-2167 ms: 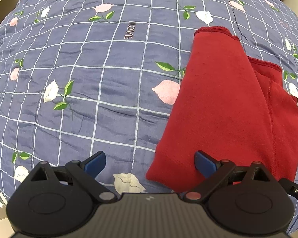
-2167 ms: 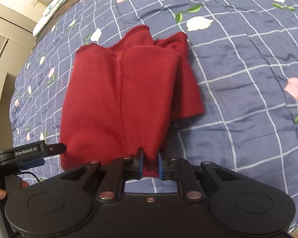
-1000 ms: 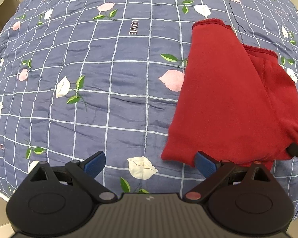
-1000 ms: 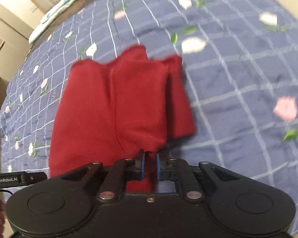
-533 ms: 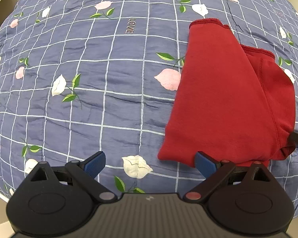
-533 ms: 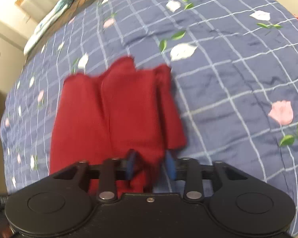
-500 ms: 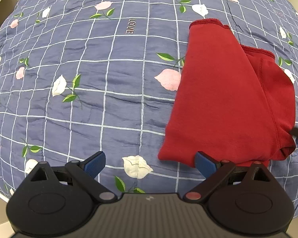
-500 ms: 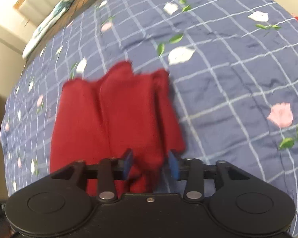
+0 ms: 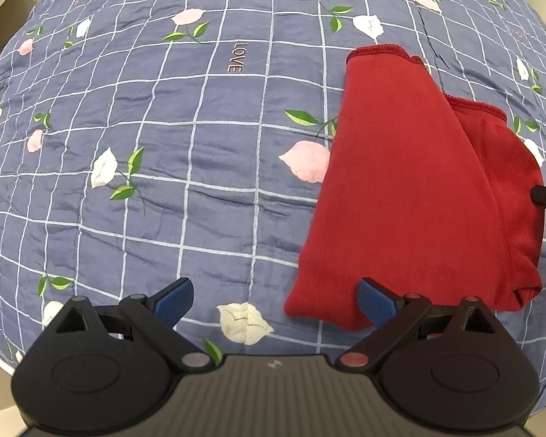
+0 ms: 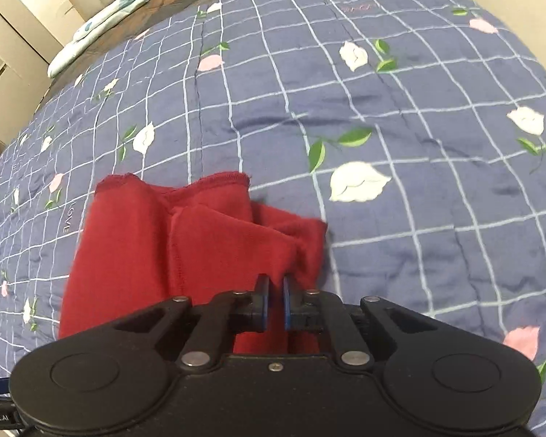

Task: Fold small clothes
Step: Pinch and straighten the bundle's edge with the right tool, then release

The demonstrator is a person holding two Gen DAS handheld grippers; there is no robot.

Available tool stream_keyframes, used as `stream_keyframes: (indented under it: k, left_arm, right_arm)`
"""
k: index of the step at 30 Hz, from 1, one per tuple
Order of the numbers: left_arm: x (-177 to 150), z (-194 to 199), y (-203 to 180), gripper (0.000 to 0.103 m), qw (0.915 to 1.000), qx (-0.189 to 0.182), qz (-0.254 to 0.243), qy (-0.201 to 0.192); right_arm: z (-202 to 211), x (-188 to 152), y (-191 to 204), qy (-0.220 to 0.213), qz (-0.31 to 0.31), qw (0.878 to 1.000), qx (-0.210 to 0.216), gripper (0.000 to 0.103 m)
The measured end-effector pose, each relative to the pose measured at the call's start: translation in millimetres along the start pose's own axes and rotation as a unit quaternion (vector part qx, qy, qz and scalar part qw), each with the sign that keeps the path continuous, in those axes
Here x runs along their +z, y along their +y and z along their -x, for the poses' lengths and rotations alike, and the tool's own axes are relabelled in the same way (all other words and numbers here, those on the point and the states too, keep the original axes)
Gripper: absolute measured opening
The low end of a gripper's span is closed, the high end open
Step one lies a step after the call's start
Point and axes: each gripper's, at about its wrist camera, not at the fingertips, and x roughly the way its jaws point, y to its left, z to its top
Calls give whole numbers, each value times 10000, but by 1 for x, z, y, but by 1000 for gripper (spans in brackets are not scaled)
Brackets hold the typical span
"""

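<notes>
Red garment (image 10: 134, 255) fold pinched in right hand-held gripper (image 10: 276, 300); left hand-held gripper (image 9: 273, 300) wide open, empty.

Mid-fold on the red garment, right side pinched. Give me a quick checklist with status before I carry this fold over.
1. Right gripper shut on the red garment: ok.
2. Pinch holds all layers: cannot tell.
3. Left gripper open, holding nothing: ok.
4. Garment's near corner lies between the left jaws: ok.
5. Rest of garment flat on the quilt: not ok, right side bunched.
6. Bare quilt beside the garment to land the fold: ok.
</notes>
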Motion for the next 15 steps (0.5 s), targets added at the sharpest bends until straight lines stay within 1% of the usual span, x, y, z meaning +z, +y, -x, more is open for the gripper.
stream_keyframes:
  k: [5,7,8,10,11,14,15]
  left_arm:
    - [3,-3,-8,99,10000,-10,-63,21]
    - [4,-4,-11,99,9999,-5,-110,27]
    - [5,-4,-13,99,9999,0,-138,35]
    - [6,-5,-16,99,9998,0,-173,39]
    - [7,-5,-17,99,9998,-7,-186,39]
    - [8,-5,-19,99,9998,-72,-197,-10]
    - [9,-4,-18,100,9997,-145,-171,-63]
  right_arm:
    - [-5,-6,-13,129,-192,9997,-31,9]
    - [-5,-8,-17,120,-280,9995,-31,16]
    - [-4,-9,-19,104,-318,9994,-25,17]
    - [-2,-10,-23,94,-420,9991,-35,32]
    - [-1,-10,-26,96,-498,9987,-9,36]
    - [4,-14,-37,97,-842,9961,239,51]
    - [6,-17,-39,85,-892,9954,328,62]
